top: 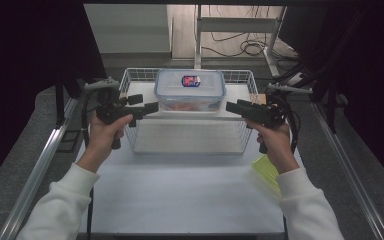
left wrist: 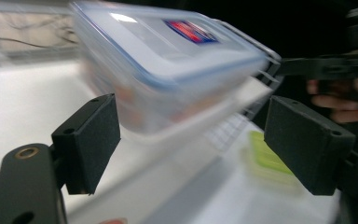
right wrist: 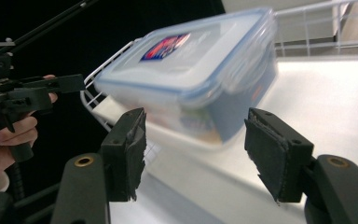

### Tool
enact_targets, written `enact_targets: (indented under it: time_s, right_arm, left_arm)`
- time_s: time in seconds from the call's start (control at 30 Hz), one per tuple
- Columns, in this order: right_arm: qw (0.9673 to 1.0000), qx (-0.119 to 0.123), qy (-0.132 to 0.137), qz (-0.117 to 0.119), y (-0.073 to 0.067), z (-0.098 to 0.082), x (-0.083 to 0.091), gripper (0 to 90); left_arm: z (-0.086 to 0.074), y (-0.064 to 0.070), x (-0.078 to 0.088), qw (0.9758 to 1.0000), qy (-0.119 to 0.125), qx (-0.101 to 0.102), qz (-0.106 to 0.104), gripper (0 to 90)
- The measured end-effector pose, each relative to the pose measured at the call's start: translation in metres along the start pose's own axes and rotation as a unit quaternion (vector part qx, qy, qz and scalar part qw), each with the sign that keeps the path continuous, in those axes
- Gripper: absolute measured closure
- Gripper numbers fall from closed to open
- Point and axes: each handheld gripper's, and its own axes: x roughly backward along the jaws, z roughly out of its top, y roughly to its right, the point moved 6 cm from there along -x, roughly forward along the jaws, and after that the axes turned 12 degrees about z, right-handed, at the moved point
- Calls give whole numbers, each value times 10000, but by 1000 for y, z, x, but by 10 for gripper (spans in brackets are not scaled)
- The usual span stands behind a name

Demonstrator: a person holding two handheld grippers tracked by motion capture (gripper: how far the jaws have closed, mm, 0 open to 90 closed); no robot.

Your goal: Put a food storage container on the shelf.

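A white wire basket [top: 190, 145] rests on the white table [top: 180, 200]. In it sits a clear rectangular plastic box with a blue-rimmed lid [top: 190, 90], just ahead of both sets of jaws, between them. The left gripper [top: 150, 106] and right gripper [top: 228, 106] both stand open, holding nothing. A small green plastic piece [top: 266, 167] lies behind the right jaws

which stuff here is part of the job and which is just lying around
In use:
- clear plastic food box with blue-edged lid, sitting in the basket
- white wire basket
- left gripper, jaws open, beside the box
- right gripper, jaws open, on the box's other side

Lying about:
- flat yellow-green plastic piece on the white table
- cables on the floor
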Motion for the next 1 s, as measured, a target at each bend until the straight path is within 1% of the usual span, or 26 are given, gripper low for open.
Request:
enact_targets:
  time_s: [0.1,0.17,0.23,0.3,0.33,0.4,0.43,0.47,0.5,0.57,0.63,0.7,0.77,0.8,0.83,0.87,0.9,0.93,1.0]
  right_arm:
    - [9999,21,-50,98,-3,-13,5,381]
    - [9998,19,-85,171,-4,-22,8,382]
    - [9997,45,-168,189,-5,-32,10,381]
    - [9994,41,-226,247,-6,-42,12,377]
    - [9992,30,-257,298,-6,-47,13,375]
    - [9989,7,-286,369,-7,-57,14,371]
    - [9987,18,-300,403,-7,-61,15,369]
    - [9986,26,-349,402,-6,-68,15,367]
    - [9985,40,-374,390,-5,-72,16,367]
    - [9983,65,-465,333,-1,-84,17,364]
    - [9979,45,-566,298,2,-95,18,362]
    - [9974,23,-671,260,5,-106,18,359]
    - [9968,-35,-762,253,7,-117,18,357]
    - [9962,-52,-835,229,9,-122,17,357]
    - [9959,-69,-882,195,10,-126,17,357]
    - [9949,-114,-986,151,12,-132,17,357]
    - [9945,-138,-1033,132,13,-135,17,357]
    - [9937,-144,-1103,106,15,-139,16,357]
    - [9921,-160,-1242,37,17,-146,16,355]
  left_arm:
    - [-15,4,4,9999,-40,-112,43,180]
    - [-26,7,7,9998,-97,-149,6,179]
    - [-36,9,9,9996,-188,-194,-52,179]
    - [-46,12,12,9994,-255,-191,-97,179]
    - [-53,14,14,9993,-271,-184,-161,180]
    - [-62,14,16,9992,-309,-213,-141,180]
    - [-68,15,17,9991,-322,-167,-216,181]
    - [-72,15,18,9990,-336,-115,-265,182]
    - [-80,15,18,9988,-363,-61,-311,183]
    - [-92,14,18,9985,-446,-45,-305,186]
    - [-108,12,14,9977,-633,-65,-244,186]
    - [-119,11,10,9968,-775,-102,-178,187]
    - [-132,10,4,9952,-966,-92,-135,187]
    - [-135,9,2,9947,-1017,-81,-141,188]
    - [-141,8,0,9936,-1123,-93,-122,188]
    - [-144,8,-2,9932,-1156,-68,-100,188]
    - [-149,7,-4,9923,-1233,-45,-117,188]
    - [-152,6,-5,9913,-1307,-83,-127,188]
    - [-159,6,-8,9896,-1432,-94,-87,188]
